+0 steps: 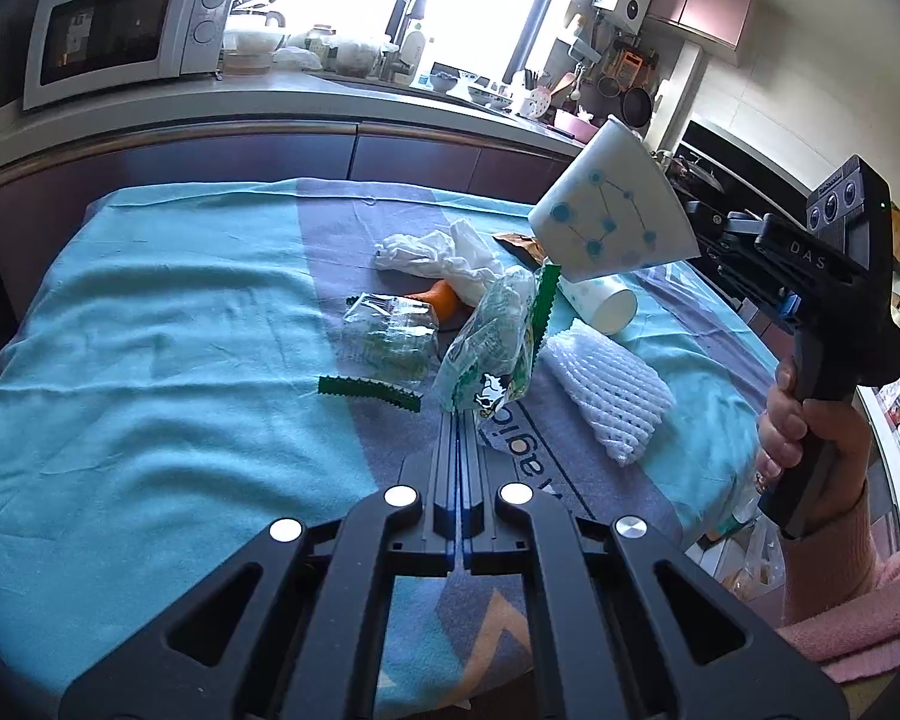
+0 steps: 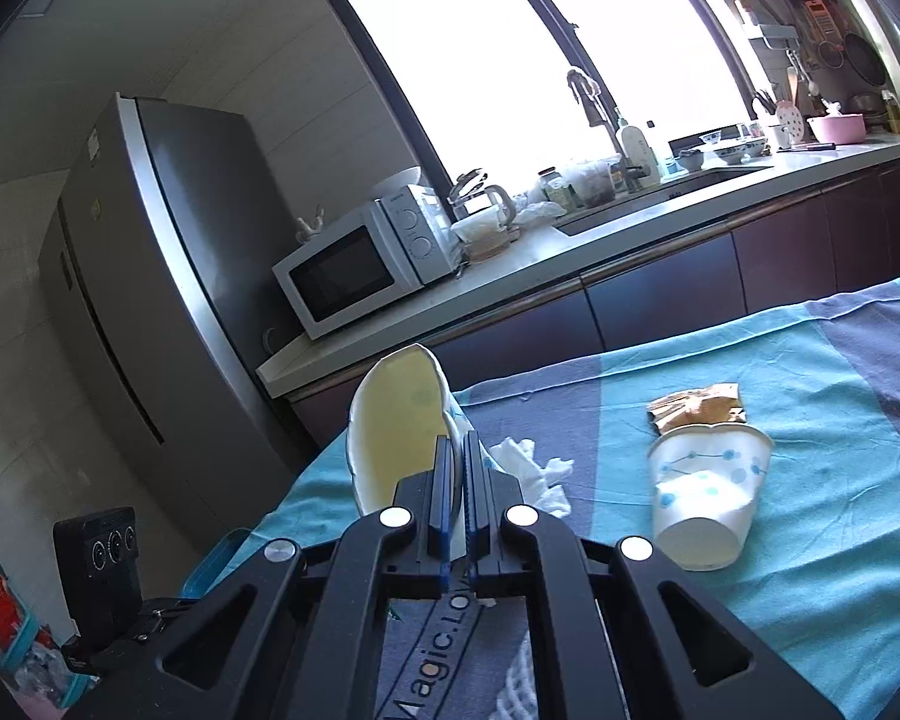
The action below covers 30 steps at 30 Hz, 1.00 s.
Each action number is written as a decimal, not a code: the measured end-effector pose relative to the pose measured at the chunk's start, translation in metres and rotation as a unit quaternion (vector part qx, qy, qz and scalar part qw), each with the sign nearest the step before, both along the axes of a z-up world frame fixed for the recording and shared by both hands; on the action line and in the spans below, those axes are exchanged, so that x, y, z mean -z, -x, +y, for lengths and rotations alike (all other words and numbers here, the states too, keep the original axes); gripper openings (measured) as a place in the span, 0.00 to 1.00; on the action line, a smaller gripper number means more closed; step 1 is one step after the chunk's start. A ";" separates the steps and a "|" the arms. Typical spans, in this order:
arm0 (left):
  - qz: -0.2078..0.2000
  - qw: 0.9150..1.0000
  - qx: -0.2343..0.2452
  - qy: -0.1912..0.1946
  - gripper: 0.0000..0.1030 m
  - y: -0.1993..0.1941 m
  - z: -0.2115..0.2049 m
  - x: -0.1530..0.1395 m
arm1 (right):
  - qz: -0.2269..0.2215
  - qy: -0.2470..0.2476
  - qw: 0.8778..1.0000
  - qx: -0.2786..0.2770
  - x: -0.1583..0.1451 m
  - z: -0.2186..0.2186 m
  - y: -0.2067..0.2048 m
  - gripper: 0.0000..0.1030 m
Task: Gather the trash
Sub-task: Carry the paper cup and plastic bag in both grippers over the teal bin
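Two grips to keep firm. Left wrist view: left hand-held gripper [image 1: 459, 420] pinching the green-printed wrapper [image 1: 491, 348], raised off the tabletop [image 1: 150, 312]; lift clear of the foam net [image 1: 606, 396]. Right wrist view: right hand-held gripper [image 2: 459, 456] clamped on the flattened paper cup [image 2: 393, 420], above the tabletop edge; avoid crushing further.

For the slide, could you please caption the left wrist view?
Left gripper shut on a green wrapper; right gripper lifts a paper cup above the littered table.
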<state>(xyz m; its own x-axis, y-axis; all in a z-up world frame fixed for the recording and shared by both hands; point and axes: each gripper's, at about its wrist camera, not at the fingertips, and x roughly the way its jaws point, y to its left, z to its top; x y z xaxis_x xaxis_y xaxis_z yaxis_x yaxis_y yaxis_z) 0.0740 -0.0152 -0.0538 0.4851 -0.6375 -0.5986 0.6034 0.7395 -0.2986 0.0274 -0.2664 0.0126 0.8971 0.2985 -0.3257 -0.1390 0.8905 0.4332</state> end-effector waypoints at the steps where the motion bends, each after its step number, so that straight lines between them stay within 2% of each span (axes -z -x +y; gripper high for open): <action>1: -0.003 1.000 -0.004 0.000 0.01 0.002 0.004 -0.001 | 0.000 -0.001 1.000 -0.010 0.000 0.006 -0.002 0.03; 18: -0.010 0.995 -0.097 0.005 0.01 0.013 0.096 -0.010 | 0.018 -0.011 0.991 -0.131 0.007 0.097 -0.040 0.03; 30: -0.011 0.982 -0.187 0.010 0.01 0.020 0.170 -0.011 | 0.040 -0.020 0.977 -0.206 0.010 0.162 -0.076 0.03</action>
